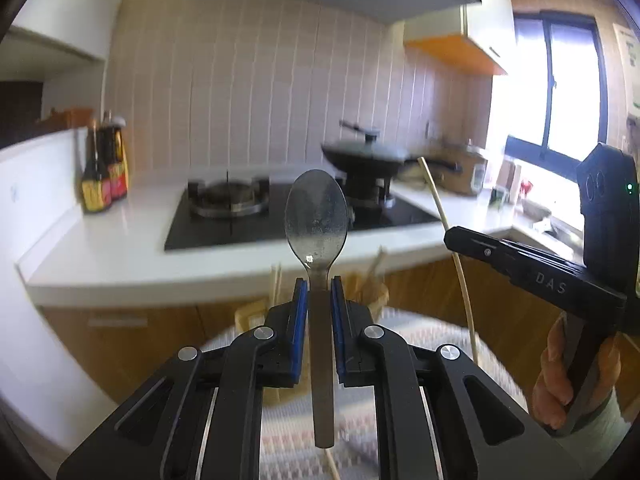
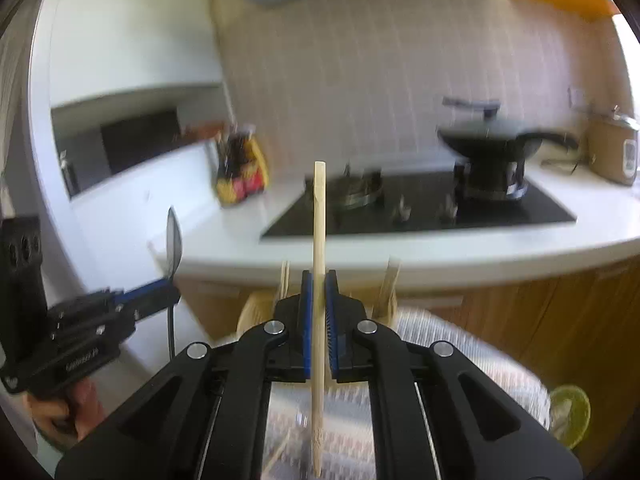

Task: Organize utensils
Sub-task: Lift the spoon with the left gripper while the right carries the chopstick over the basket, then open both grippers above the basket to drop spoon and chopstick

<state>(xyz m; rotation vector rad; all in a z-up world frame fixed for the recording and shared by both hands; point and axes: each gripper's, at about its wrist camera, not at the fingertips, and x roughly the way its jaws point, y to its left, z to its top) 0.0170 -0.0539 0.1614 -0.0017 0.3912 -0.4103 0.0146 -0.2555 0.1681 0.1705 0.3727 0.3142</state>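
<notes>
Both hands are loaded right now: the left gripper is pinched tight on the handle of a metal spoon, bowl pointing up at 12 o'clock, and the right gripper is clamped on a single wooden chopstick, also standing upright. Best guess is each one goes into a holder next, so the person should keep both pieces vertical and lower them slowly, one at a time, so the long ends don't clip anything. The tricky bit: the holders themselves are mostly hidden behind the fingers, just blurry tan shapes with a few sticks poking out around 6 o'clock above a patterned cloth, so which slot takes what is anyone's guess
</notes>
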